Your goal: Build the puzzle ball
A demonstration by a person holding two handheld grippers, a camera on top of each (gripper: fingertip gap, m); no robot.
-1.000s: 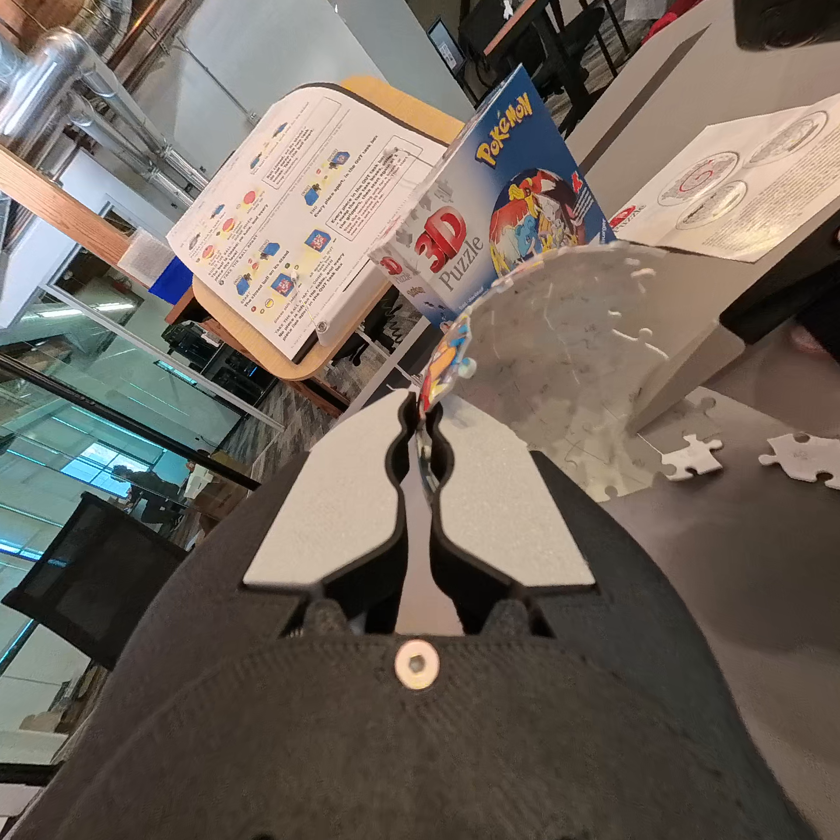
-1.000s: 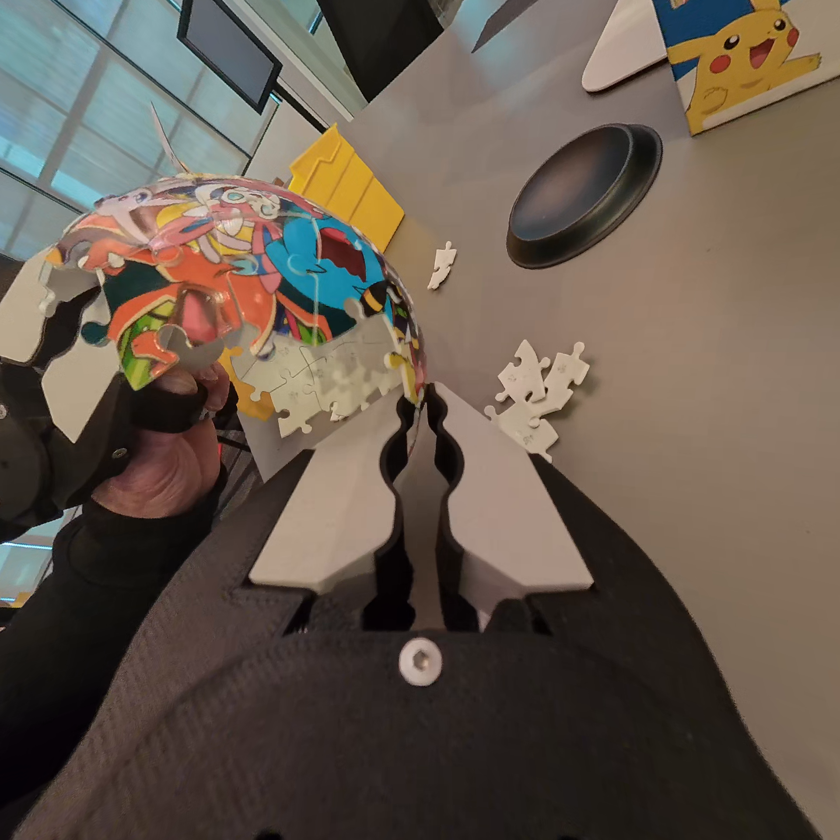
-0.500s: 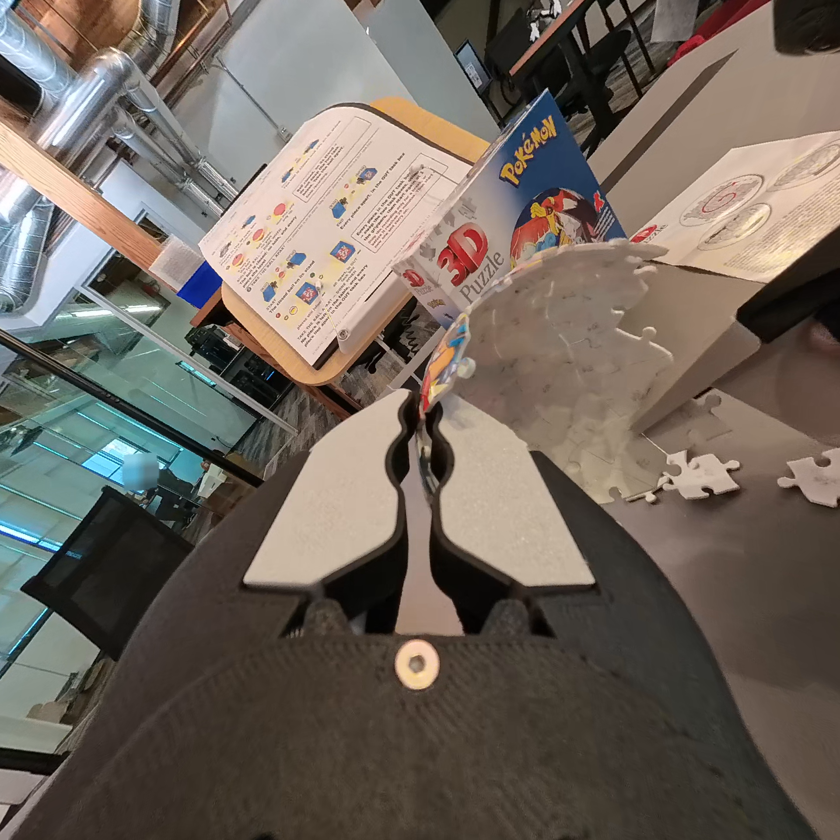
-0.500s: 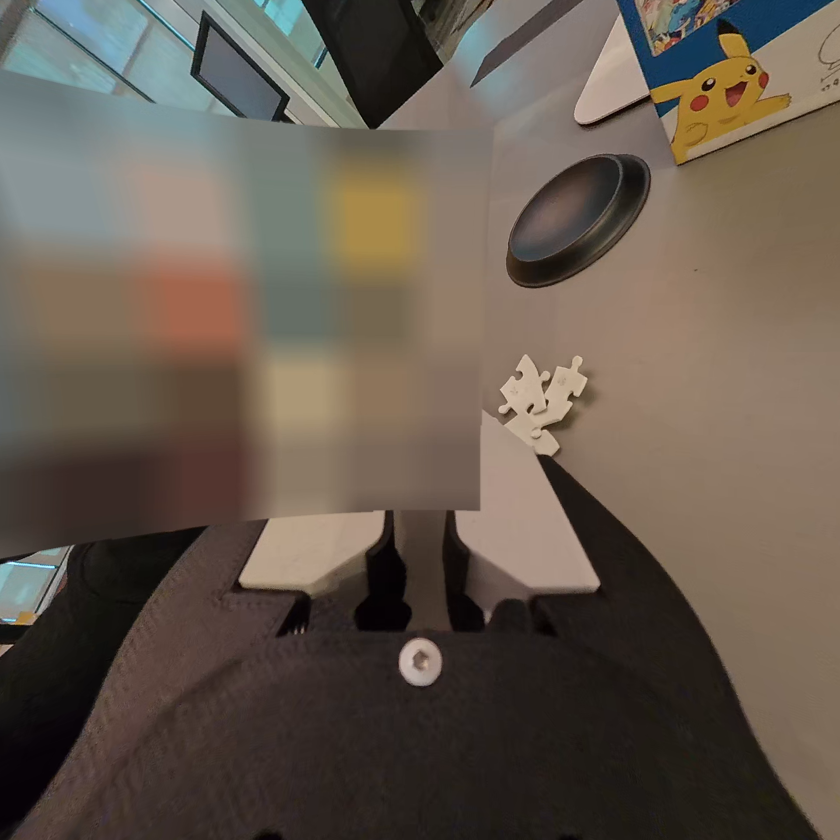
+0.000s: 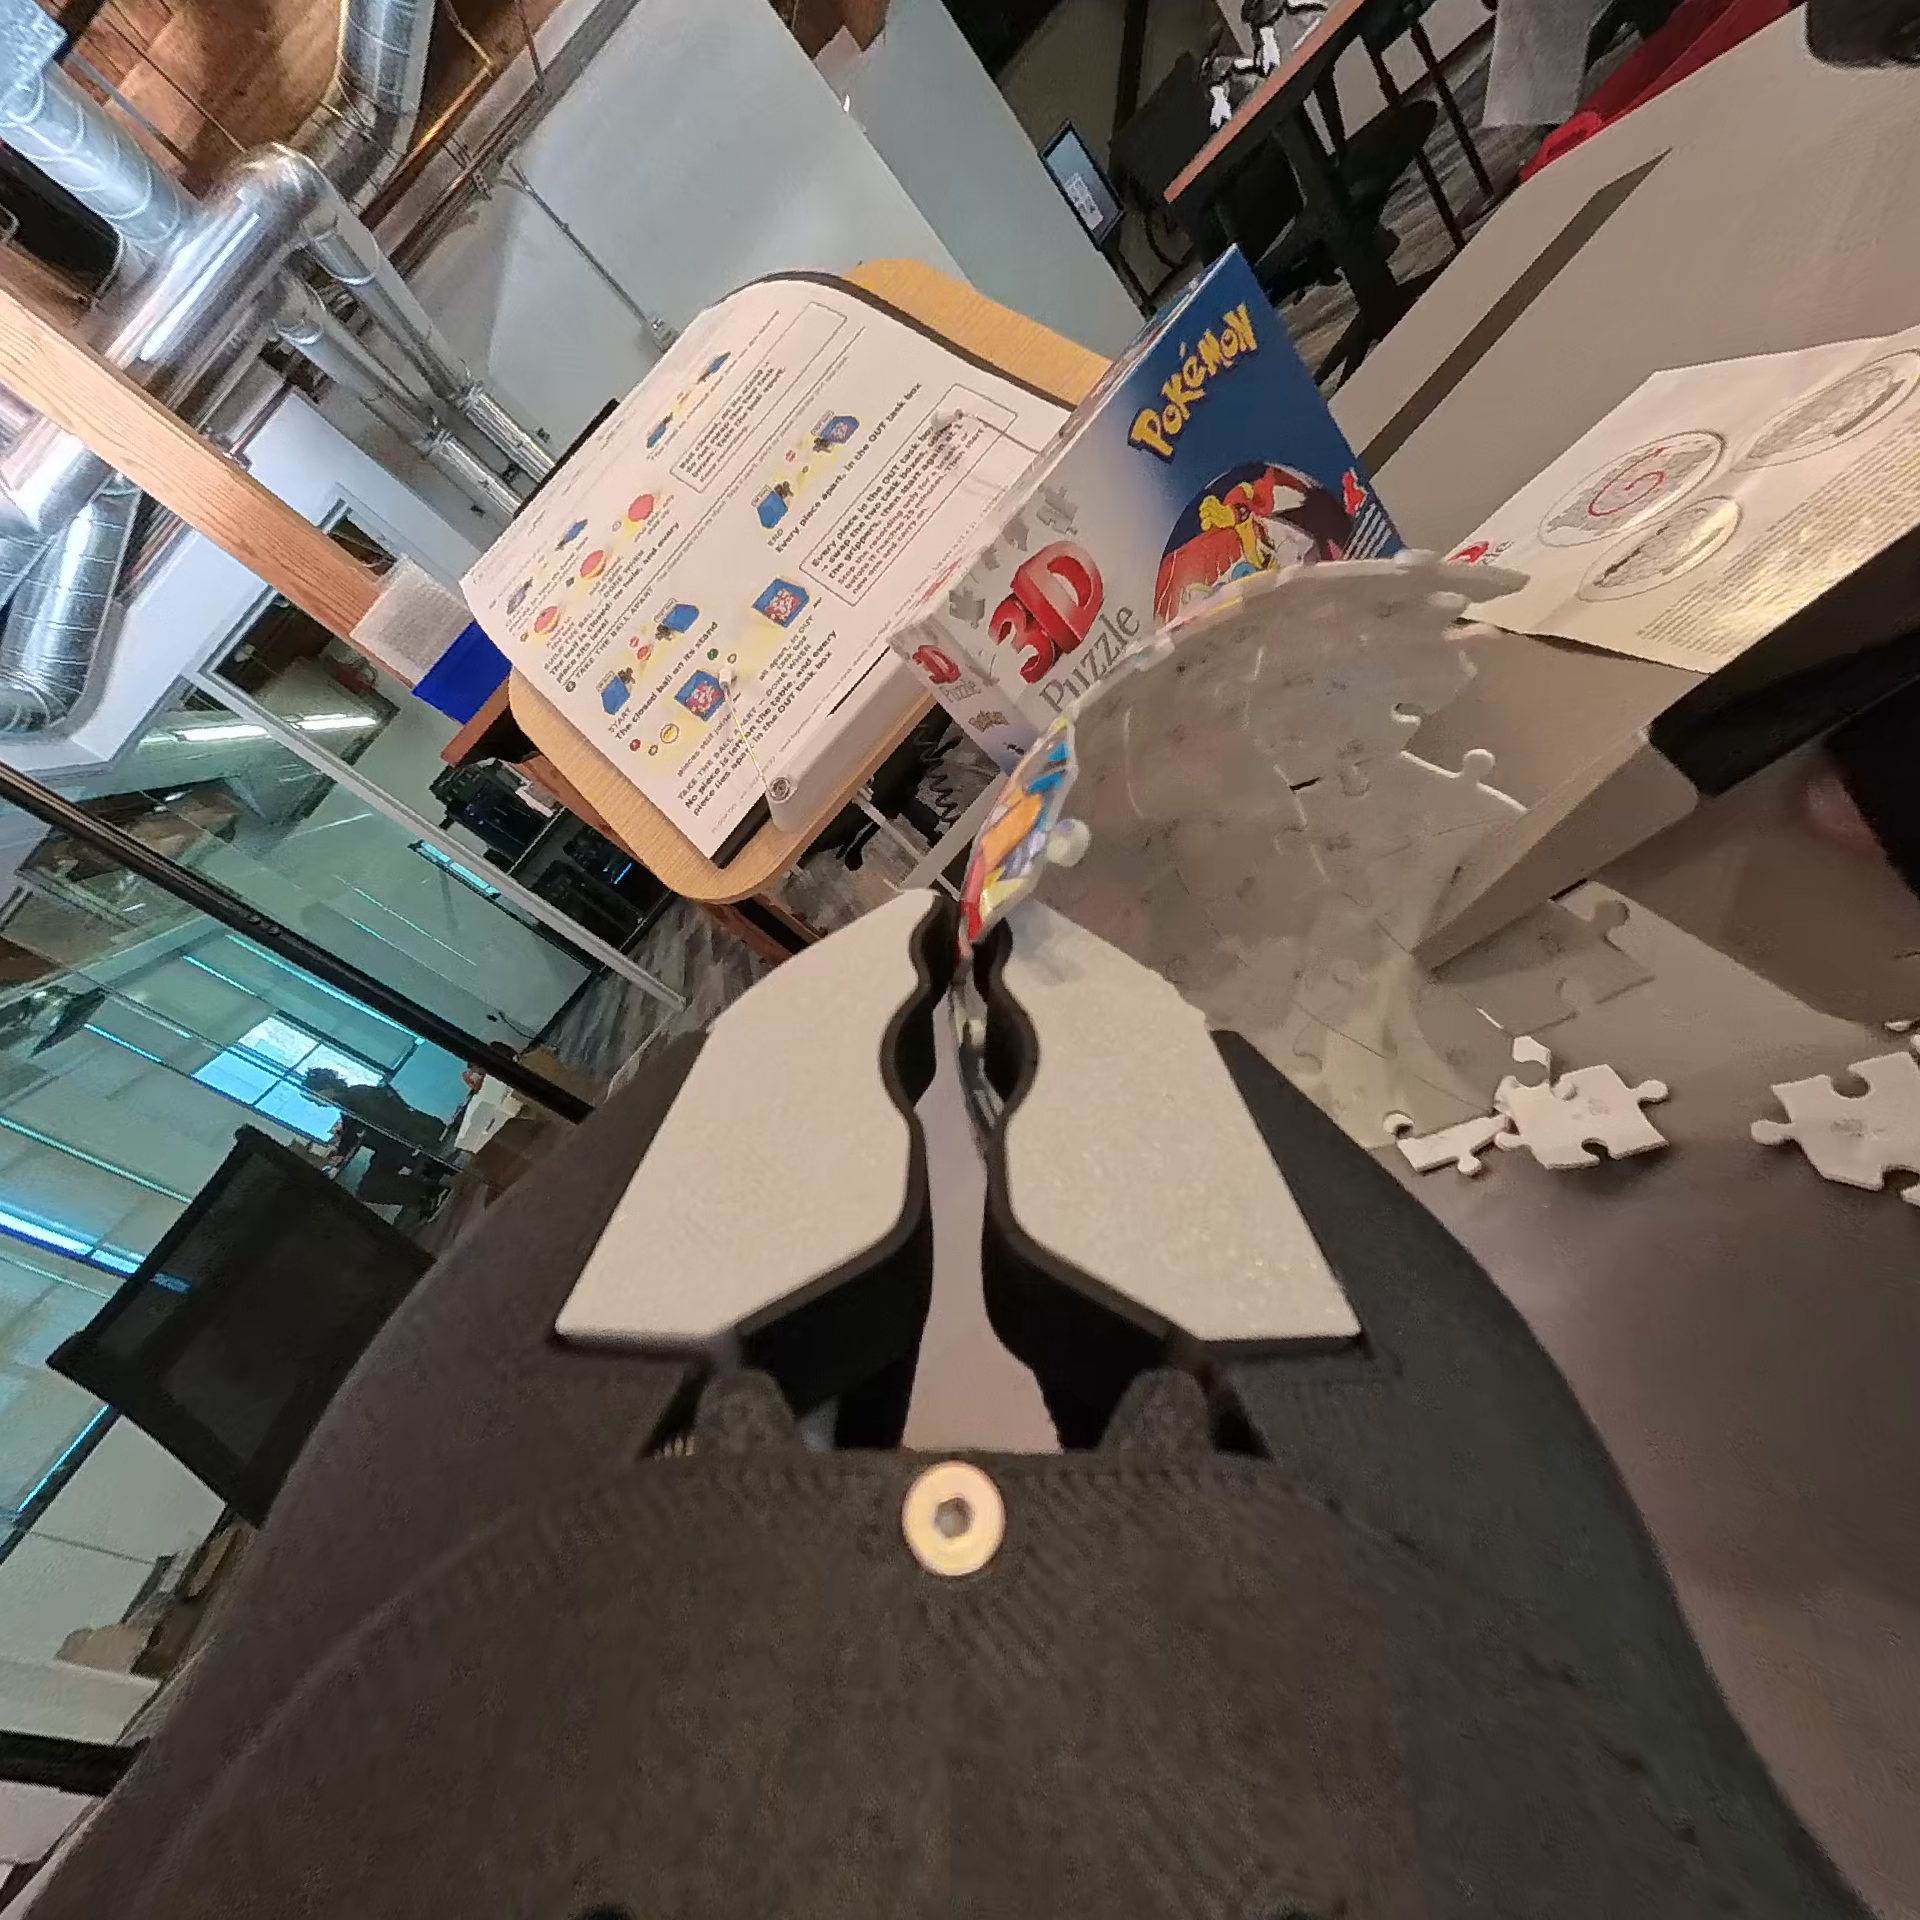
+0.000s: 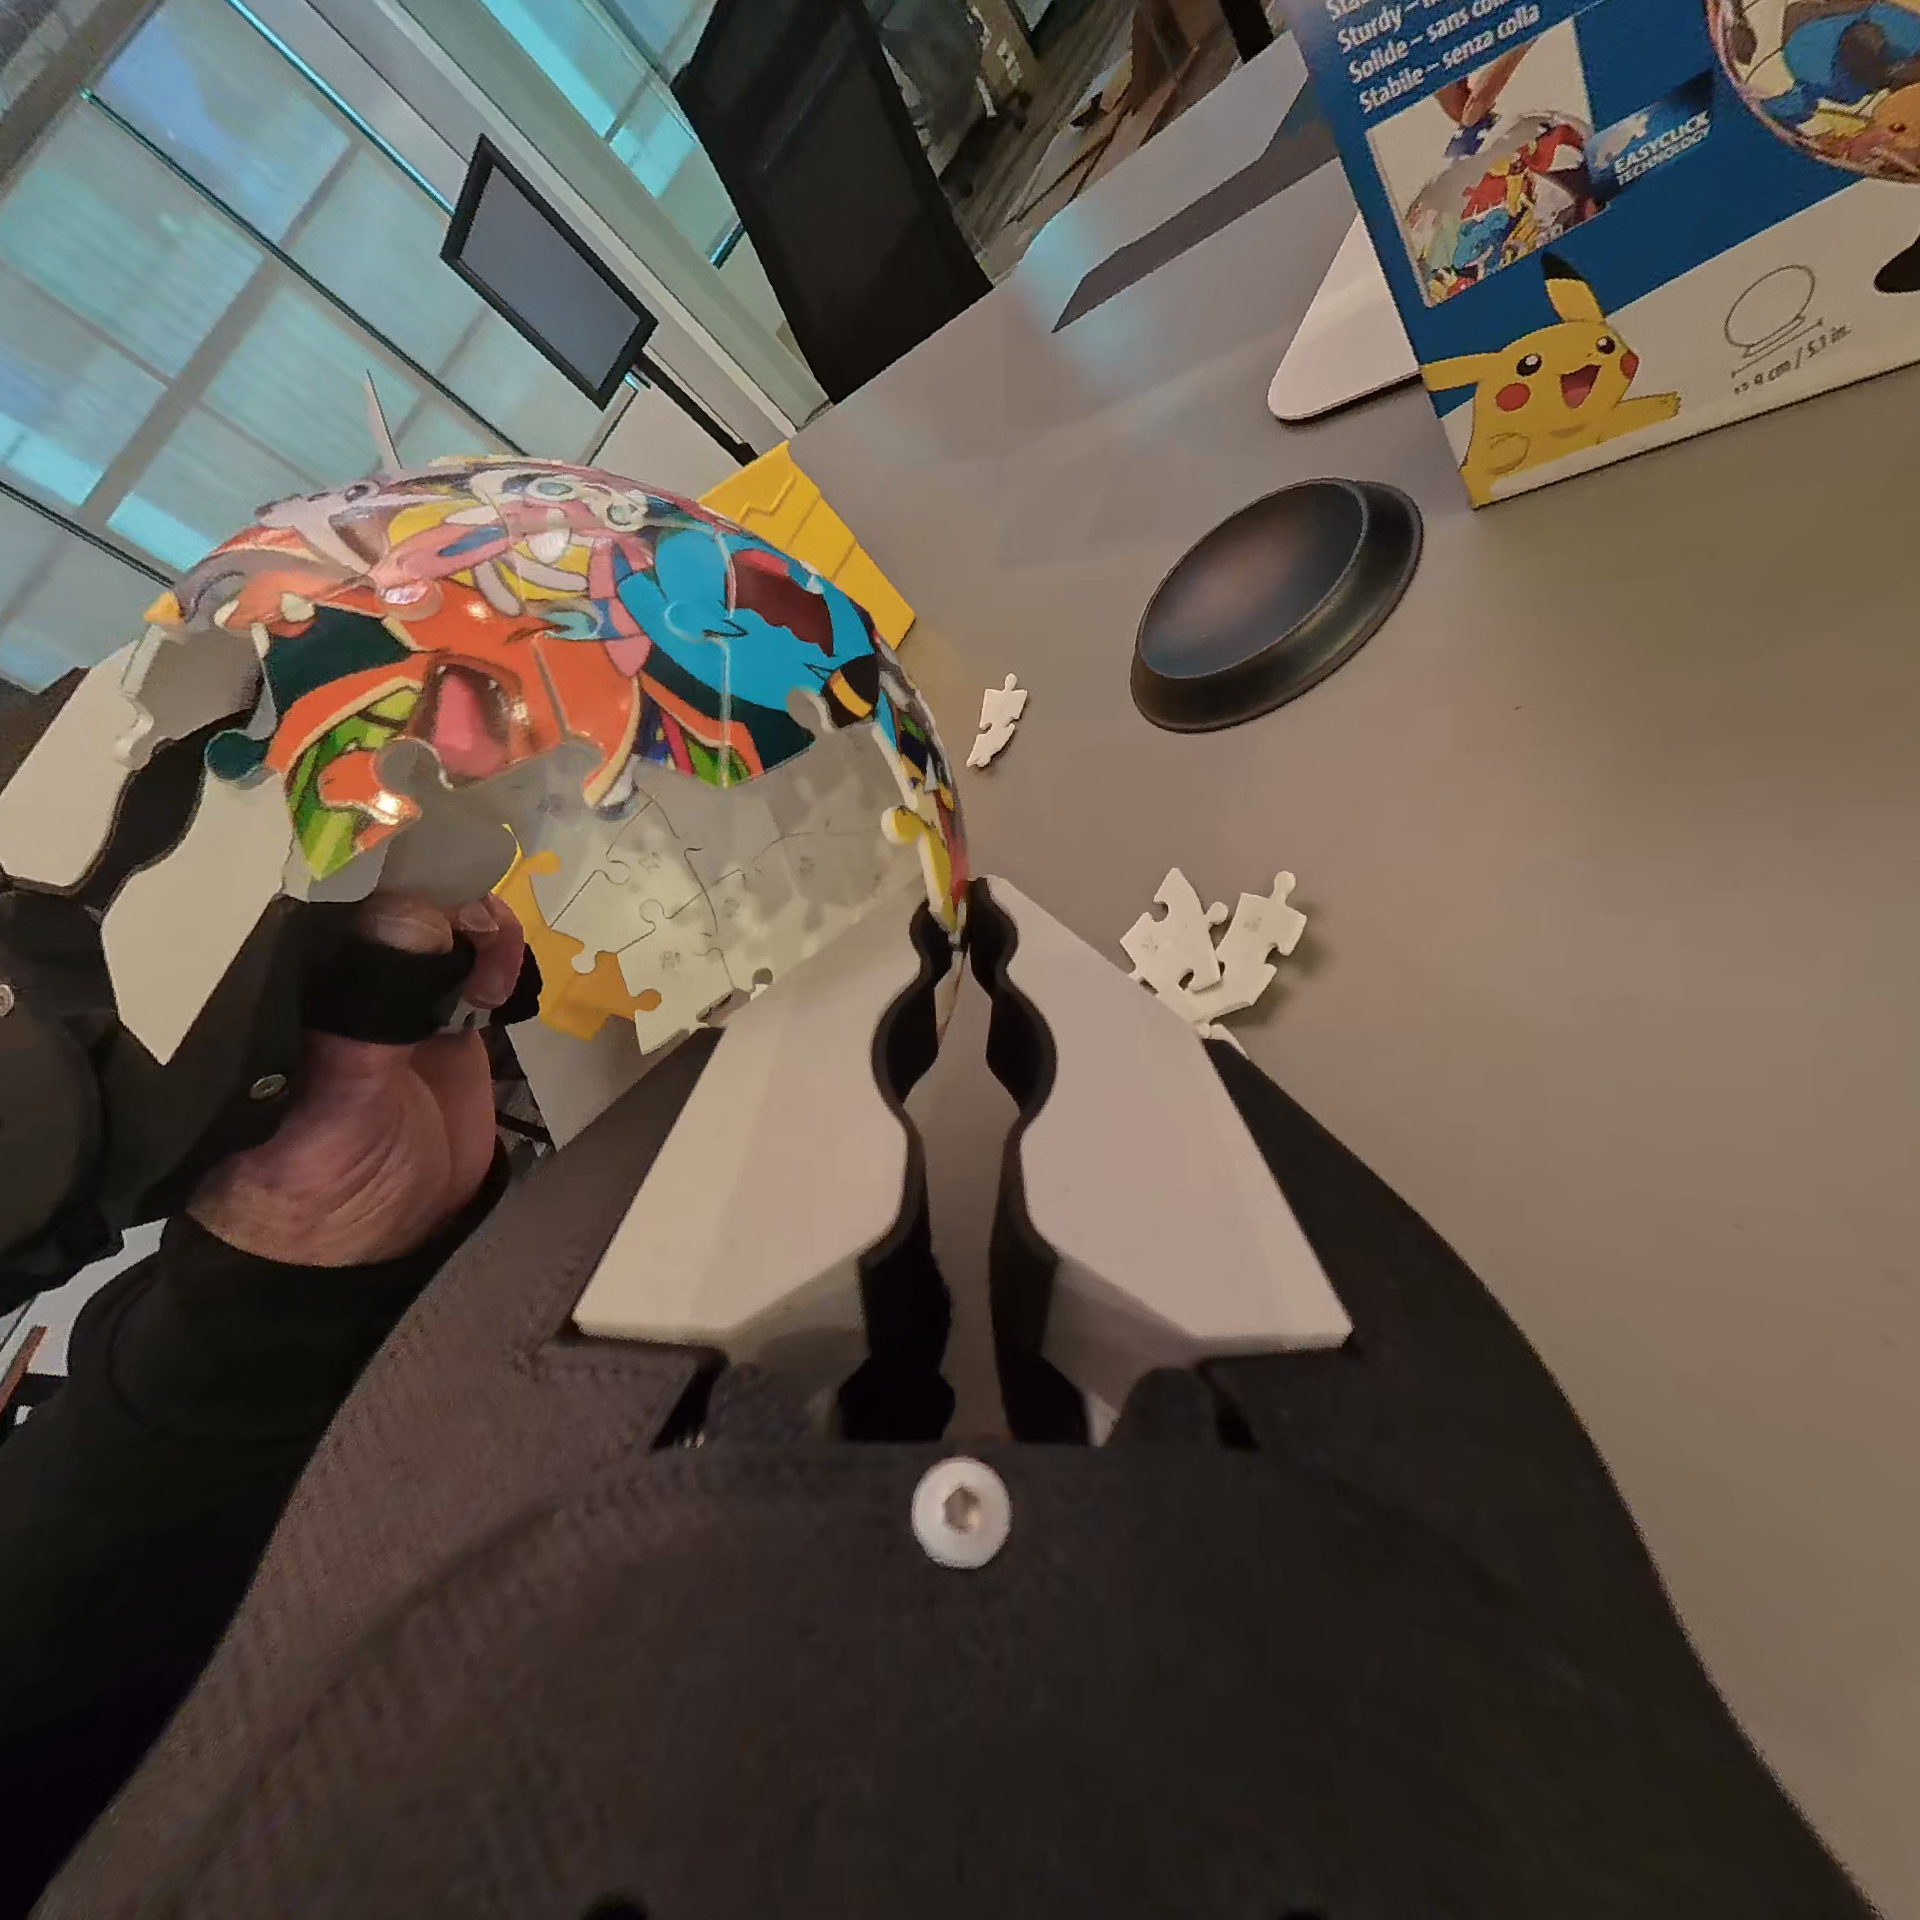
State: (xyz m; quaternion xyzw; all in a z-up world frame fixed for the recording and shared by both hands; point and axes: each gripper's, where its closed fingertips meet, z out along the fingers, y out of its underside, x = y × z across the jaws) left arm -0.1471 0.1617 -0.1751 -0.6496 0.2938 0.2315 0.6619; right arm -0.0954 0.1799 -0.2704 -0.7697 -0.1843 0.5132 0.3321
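The puzzle ball [image 6: 582,665] is a part-built curved shell, colourful outside and white inside [image 5: 1278,790], held up above the grey table [image 6: 1558,935]. My left gripper [image 5: 966,935] is shut on one edge of the shell. My right gripper [image 6: 966,904] is shut on the opposite rim. In the right wrist view the left gripper [image 6: 156,831] and the hand [image 6: 353,1122] holding it show at the left, behind the shell. Loose white pieces lie on the table: a small heap [image 6: 1216,945], a single piece [image 6: 995,707], and others [image 5: 1579,1117].
A black round stand [image 6: 1278,603] sits on the table beyond the heap. The blue puzzle box [image 6: 1621,229] stands at the back right, also in the left wrist view [image 5: 1174,540]. A yellow object [image 6: 821,540] lies behind the ball. A printed leaflet [image 5: 1714,499] and an instruction board [image 5: 748,582] are nearby. About 11 cm separates my left fingertips from my right.
Both grippers keep their hold on the shell. The pair has shifted slightly, so the stand, box and loose pieces sit lower in the right wrist view.
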